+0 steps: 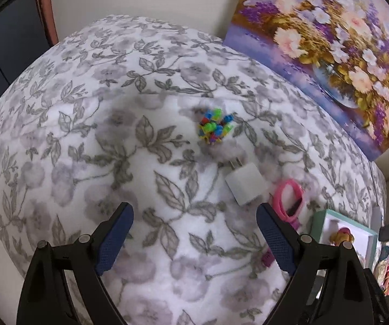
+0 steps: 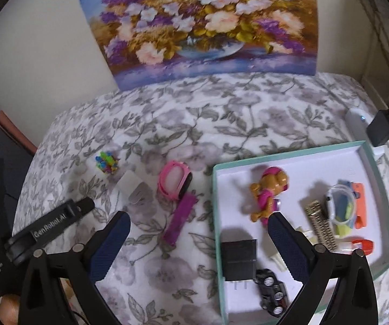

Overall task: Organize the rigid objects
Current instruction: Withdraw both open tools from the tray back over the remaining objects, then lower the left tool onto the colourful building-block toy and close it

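On the floral blanket (image 1: 140,149) lie a cluster of colourful beads (image 1: 214,126), a white charger plug (image 1: 244,187) and a pink watch (image 1: 289,200). My left gripper (image 1: 194,207) hovers open just short of the charger, with nothing between its fingers. In the right wrist view the same beads (image 2: 106,161), charger (image 2: 135,189) and pink watch (image 2: 174,184) lie left of a purple strap (image 2: 181,222). My right gripper (image 2: 198,216) is open and empty over the left wall of the teal-rimmed white box (image 2: 216,216). That box holds a dog figure (image 2: 269,192), a black block (image 2: 239,256), a toy car (image 2: 271,288) and a metal-band watch (image 2: 320,224).
A flower painting (image 2: 208,27) leans on the wall behind the bed. The left gripper's black body (image 2: 51,224) crosses the lower left of the right wrist view. A white device (image 2: 357,124) and a black box (image 2: 381,131) sit beyond the box's far right corner. Clutter lies off the right edge.
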Demonstrator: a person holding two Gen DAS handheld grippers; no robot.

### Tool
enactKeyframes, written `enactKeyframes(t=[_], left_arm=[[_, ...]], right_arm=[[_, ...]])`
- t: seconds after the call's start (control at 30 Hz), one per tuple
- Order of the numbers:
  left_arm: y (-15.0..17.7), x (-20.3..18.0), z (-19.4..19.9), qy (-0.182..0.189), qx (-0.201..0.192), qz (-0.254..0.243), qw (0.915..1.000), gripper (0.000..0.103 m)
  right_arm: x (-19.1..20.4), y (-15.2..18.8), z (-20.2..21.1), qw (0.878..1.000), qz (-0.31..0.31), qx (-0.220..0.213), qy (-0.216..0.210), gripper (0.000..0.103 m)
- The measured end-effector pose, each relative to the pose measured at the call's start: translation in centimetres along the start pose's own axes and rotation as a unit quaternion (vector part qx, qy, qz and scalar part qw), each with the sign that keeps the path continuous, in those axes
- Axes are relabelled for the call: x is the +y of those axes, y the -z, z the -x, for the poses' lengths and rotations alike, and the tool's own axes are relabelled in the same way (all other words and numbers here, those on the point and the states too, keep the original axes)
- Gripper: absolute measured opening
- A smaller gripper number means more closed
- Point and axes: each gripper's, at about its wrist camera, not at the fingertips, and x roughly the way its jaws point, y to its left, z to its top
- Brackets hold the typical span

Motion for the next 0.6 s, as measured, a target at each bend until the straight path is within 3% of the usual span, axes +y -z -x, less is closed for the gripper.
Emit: enactKeyframes(t=[0.4,0.6], left_arm=[[-3.2,1.2,-2.8,0.003,0.022,0.034,0.9992,0.092],[-4.9,1.0,-4.1,0.01,0.027,0.035,0.999,0.092]], right_arm=[[2.3,-0.7,-4.8,0.999,0.014,0.036,-0.013,0.07],[3.2,-1.6,-6.7,0.999,0.019,0.045,-0.013,0.066]])
